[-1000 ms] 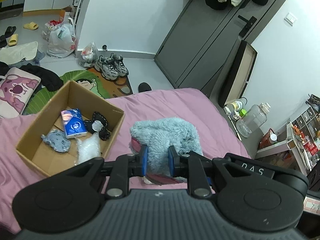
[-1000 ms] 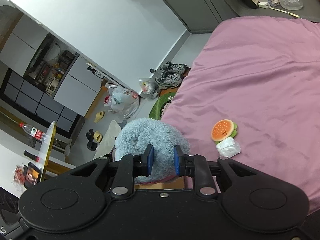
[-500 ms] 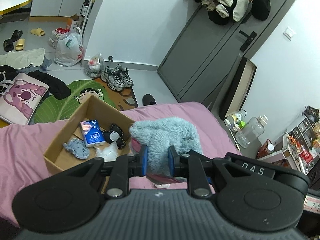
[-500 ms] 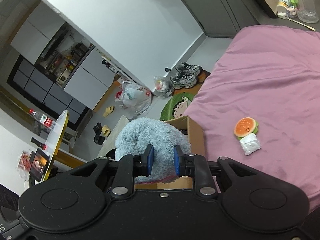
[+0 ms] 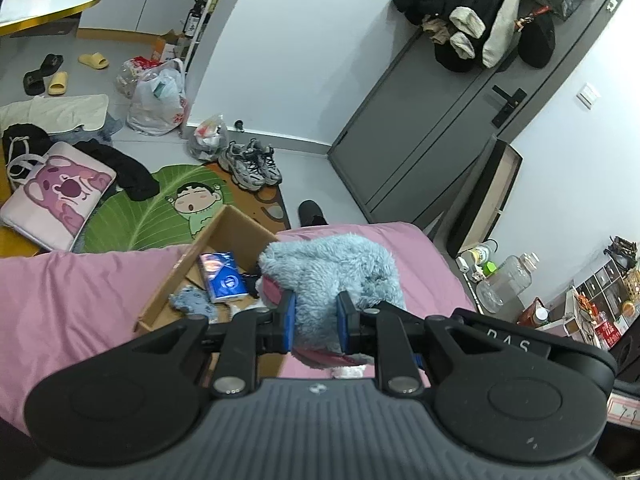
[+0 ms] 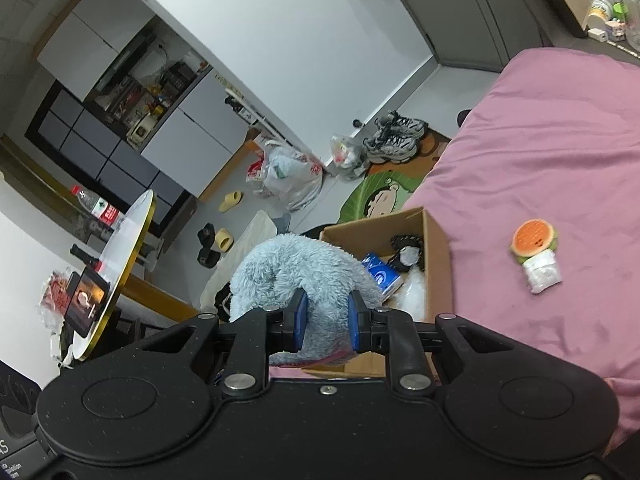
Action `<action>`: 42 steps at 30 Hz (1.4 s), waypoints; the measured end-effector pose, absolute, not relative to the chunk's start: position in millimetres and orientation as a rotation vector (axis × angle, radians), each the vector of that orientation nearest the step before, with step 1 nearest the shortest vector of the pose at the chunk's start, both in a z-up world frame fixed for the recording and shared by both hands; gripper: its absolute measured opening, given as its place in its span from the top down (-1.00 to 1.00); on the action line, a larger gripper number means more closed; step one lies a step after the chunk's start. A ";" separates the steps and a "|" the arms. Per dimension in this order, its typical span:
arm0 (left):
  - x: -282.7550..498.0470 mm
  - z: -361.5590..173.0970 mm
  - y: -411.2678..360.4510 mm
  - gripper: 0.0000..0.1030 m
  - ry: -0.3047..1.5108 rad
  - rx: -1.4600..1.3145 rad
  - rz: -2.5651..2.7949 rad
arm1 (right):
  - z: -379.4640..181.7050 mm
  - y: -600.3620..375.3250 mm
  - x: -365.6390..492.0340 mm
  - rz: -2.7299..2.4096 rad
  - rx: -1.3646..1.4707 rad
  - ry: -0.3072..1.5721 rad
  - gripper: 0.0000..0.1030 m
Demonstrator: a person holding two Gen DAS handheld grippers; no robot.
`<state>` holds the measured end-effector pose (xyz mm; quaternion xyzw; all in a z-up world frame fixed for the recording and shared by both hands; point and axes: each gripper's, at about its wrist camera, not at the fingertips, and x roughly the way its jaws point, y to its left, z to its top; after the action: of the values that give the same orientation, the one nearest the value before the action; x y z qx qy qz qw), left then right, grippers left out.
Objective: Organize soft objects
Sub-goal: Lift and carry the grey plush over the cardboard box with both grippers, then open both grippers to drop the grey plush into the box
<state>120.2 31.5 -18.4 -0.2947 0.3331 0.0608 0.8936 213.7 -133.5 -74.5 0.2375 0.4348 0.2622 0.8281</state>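
Note:
A fluffy blue plush (image 5: pixel 328 276) with a pink underside is held up over the pink bed by both grippers. My left gripper (image 5: pixel 314 322) is shut on one side of it. My right gripper (image 6: pixel 326 322) is shut on the plush's other side (image 6: pixel 296 276). A cardboard box (image 5: pixel 236 226) stands on the bed just left of the plush and partly under it. It holds a blue tissue pack (image 5: pixel 224 278), a small grey-blue soft toy (image 5: pixel 194 300) and a black item. In the right wrist view the box (image 6: pixel 438 256) lies right behind the plush.
An orange-and-green soft toy (image 6: pixel 534 238) with a white packet (image 6: pixel 542 272) lies on the bed (image 6: pixel 560 152) right of the box. The bed edge drops to a floor with a green mat (image 5: pixel 148 208), shoes (image 5: pixel 250 162), bags and a pink cushion (image 5: pixel 56 192). A nightstand with bottles (image 5: pixel 504 280) stands right.
Both grippers have carried the plush towards the box. The plush now overlaps the box's near side in both views, and the cameras sit higher and nearer the bed edge.

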 end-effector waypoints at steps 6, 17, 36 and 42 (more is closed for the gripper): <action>115.7 -26.7 52.8 0.62 0.703 -0.623 0.148 | -79.8 -111.8 215.5 0.562 0.488 0.949 0.60; 129.1 -53.0 80.9 0.62 0.768 -0.644 0.175 | -106.8 -83.6 229.3 0.540 0.478 1.026 0.59; 170.4 -119.4 101.4 0.62 0.952 -0.653 0.215 | -166.4 -56.6 256.0 0.484 0.437 1.194 0.59; 178.3 -132.7 104.9 0.61 1.016 -0.648 0.238 | -178.2 -50.5 263.2 0.475 0.441 1.270 0.57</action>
<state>178.3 104.9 -132.6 -0.3039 0.4765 0.1118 0.8174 263.2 -50.5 -178.2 0.2023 0.5825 0.2179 0.7565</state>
